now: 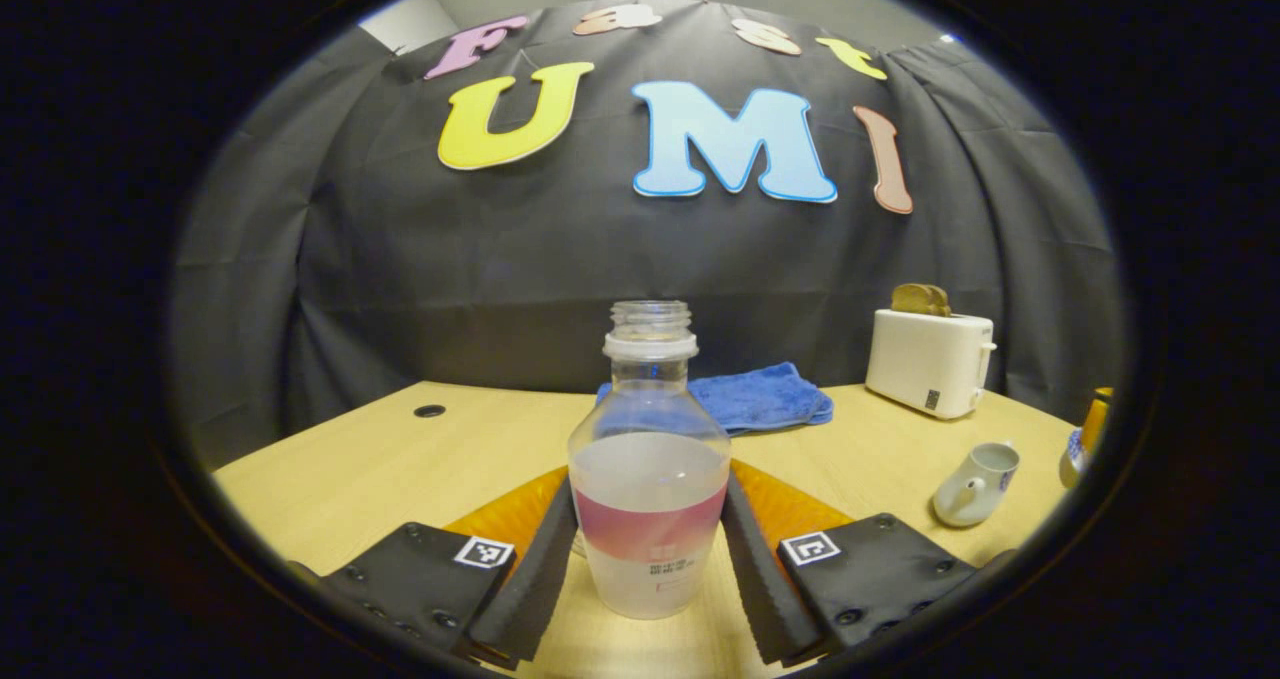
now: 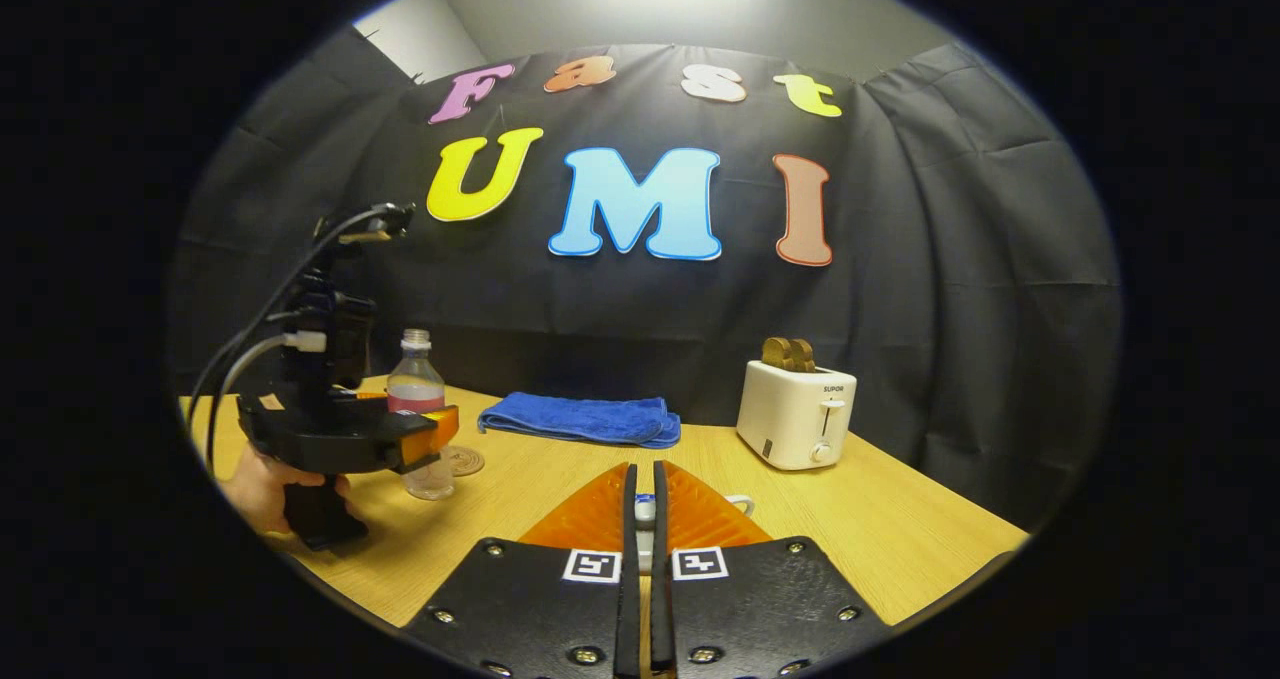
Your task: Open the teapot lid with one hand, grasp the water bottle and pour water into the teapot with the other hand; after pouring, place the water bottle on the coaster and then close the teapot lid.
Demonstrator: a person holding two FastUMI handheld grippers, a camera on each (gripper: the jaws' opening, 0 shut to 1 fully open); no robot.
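A clear, uncapped water bottle (image 1: pixel 650 479), about half full, stands on the wooden table. My left gripper (image 1: pixel 650 489) is shut on it, one finger against each side. In the right gripper view that gripper (image 2: pixel 425 437), held by a hand (image 2: pixel 262 489), grips the bottle (image 2: pixel 414 399) beside a round coaster (image 2: pixel 463 460). The white teapot (image 1: pixel 975 484) sits at the right with its top open. My right gripper (image 2: pixel 645 474) is shut on the small white-and-blue lid (image 2: pixel 645 509), with the teapot's handle (image 2: pixel 740 504) just behind the fingers. That gripper (image 1: pixel 1088 434) also shows at the far right edge.
A folded blue towel (image 1: pixel 765 397) lies at the back of the table (image 1: pixel 400 459). A white toaster (image 1: pixel 930 359) with toast in it stands at the back right. A small cable hole (image 1: pixel 429 411) is in the tabletop at back left.
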